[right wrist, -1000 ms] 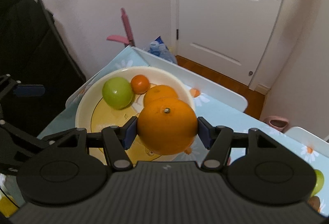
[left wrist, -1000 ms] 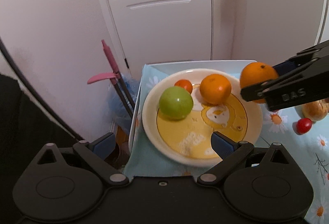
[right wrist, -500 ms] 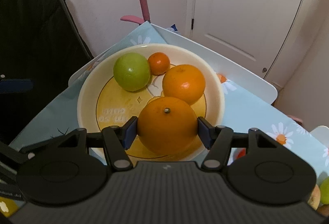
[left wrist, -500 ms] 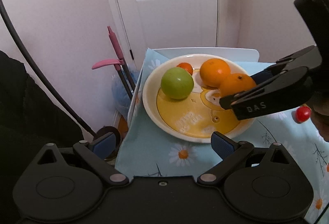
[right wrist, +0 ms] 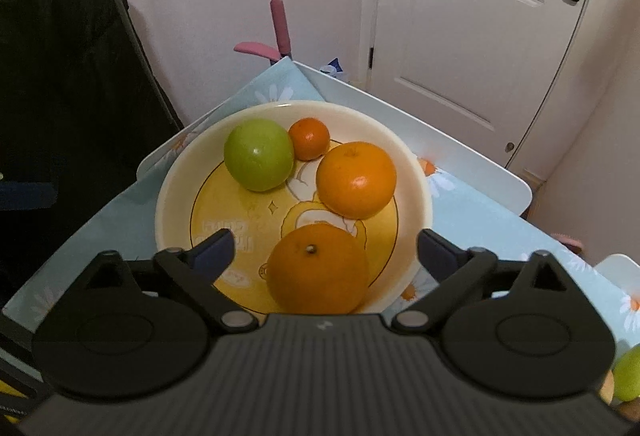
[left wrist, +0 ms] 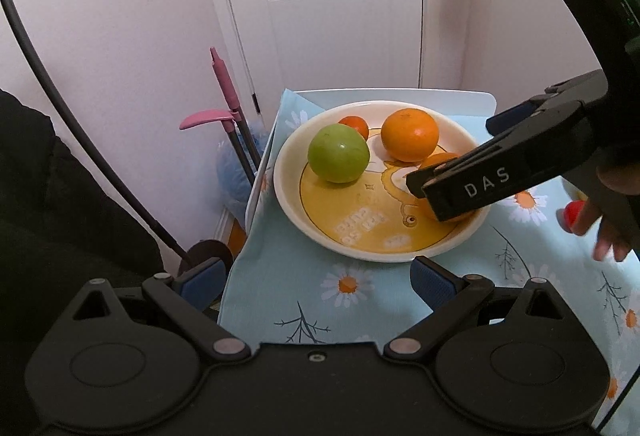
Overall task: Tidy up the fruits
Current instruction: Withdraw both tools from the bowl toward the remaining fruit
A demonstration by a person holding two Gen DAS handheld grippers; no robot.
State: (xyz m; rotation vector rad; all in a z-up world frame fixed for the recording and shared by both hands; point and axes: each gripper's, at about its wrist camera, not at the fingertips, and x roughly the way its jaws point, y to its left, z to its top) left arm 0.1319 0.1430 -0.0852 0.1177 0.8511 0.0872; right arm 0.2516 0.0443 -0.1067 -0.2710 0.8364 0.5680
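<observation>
A cream and yellow plate [right wrist: 172, 196] on the daisy tablecloth holds a green apple [right wrist: 259, 155], a small tangerine [right wrist: 309, 139] and a large orange [right wrist: 356, 179]. A second orange [right wrist: 318, 268] rests on the plate's near side. My right gripper [right wrist: 326, 248] straddles it, jaws opening, and the pads are clear of the fruit on both sides. In the left wrist view this orange [left wrist: 438, 160] is half hidden behind the right gripper's fingers [left wrist: 480, 182]. My left gripper [left wrist: 316, 276] hangs open and holds nothing, just short of the plate's [left wrist: 288, 204] near rim.
A small red fruit [left wrist: 572, 216] lies right of the plate by a person's hand [left wrist: 608, 236]. A green fruit [right wrist: 626, 376] shows at the lower right edge. The table's left edge drops off beside a pink-handled tool [left wrist: 226, 92] and a white door.
The right gripper brought the orange down onto the plate, then its jaws spread apart and let it go. The left gripper drew back a little from the plate.
</observation>
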